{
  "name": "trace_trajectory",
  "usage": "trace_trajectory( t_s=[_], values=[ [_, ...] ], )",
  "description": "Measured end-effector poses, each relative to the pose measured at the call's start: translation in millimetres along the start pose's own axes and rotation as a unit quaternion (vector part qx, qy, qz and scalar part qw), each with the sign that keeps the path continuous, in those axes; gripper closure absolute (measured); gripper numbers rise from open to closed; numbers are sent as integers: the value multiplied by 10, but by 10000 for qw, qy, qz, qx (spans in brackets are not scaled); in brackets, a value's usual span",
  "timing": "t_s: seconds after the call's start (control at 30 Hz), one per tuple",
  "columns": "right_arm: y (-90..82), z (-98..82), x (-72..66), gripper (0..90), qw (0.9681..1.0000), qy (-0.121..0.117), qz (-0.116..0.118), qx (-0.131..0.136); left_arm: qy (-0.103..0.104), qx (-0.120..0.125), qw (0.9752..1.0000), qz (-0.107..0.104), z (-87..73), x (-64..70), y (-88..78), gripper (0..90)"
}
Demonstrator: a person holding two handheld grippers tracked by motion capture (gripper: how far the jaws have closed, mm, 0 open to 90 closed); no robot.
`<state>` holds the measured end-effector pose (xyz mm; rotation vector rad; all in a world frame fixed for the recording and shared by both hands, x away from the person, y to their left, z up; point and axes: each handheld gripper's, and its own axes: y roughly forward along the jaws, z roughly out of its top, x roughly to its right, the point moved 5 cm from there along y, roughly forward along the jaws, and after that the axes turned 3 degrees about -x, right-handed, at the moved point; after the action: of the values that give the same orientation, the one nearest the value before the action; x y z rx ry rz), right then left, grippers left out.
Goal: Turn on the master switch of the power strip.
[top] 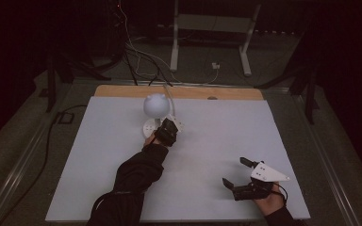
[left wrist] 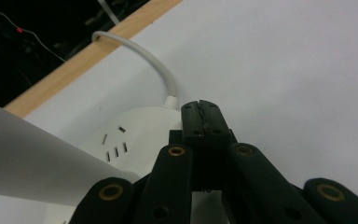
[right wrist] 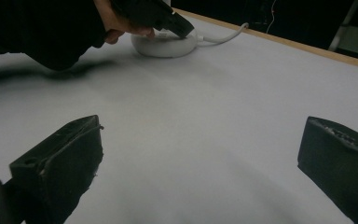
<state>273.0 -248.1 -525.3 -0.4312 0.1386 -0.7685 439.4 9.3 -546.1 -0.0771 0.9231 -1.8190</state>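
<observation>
- White lamp (top: 156, 105) with a round head stands on a round socket base (top: 152, 126) at the far middle of the pale surface (top: 99, 155) in the high view; the left gripper (top: 170, 128) sits at that base, the right gripper (top: 234, 174) rests near the front right, fingers spread.
- Left gripper view: the fingers (left wrist: 192, 122) are pressed together, empty, over the base (left wrist: 135, 135) beside its cord (left wrist: 154, 70).
- Right gripper view: the fingers (right wrist: 60, 158) are wide apart over bare surface (right wrist: 205, 121); base (right wrist: 165, 45) far off.
</observation>
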Motion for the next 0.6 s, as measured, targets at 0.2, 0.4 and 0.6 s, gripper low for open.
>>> trace_trajectory(
  t_s=[0.2, 0.4, 0.6],
  values=[
    [7, -13, 5, 0, 10000, 23, 24, -21, -126, 55, 9999, -51, 13, -57, -11, 900],
    [14, -19, 9, 0, 10000, 34, 33, -35, -45, 4, 10000, 69, -3, -112, -5, 900],
    [11, -15, 1, 0, 10000, 36, 29, -37, 102, -122, 9997, 182, -14, -106, 3, 900]
  ],
)
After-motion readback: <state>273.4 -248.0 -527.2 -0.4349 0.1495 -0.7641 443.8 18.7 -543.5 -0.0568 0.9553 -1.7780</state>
